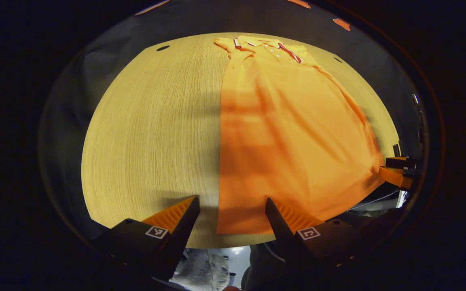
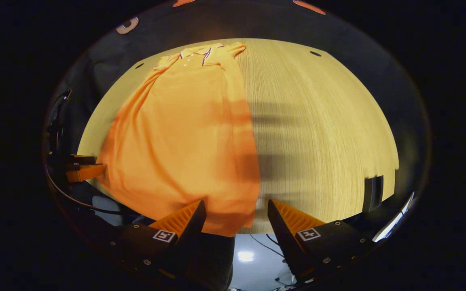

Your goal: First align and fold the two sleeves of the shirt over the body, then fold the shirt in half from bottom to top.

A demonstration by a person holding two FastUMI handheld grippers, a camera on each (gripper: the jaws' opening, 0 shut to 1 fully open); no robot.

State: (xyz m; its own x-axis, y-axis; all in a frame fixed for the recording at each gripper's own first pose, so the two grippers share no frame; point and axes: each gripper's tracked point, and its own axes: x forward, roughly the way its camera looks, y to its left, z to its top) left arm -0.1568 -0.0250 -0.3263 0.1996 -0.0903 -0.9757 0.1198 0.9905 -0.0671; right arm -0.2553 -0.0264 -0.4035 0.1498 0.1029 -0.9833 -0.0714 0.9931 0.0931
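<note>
the shirt lies flat on the worktop, hem at the near edge; left gripper and right gripper have jaws apart, over the hem corners.

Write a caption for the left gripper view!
Open tool hovers by the near corner of the orange shirt on the wooden table.

Both views face the shirt from its hem.

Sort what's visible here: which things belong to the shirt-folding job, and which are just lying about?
Job:
orange polo shirt, sleeves already folded in
left hand-held gripper, open at the hem
right hand-held gripper, open at the hem

Lying about:
wooden table
cables off the table edge
</note>
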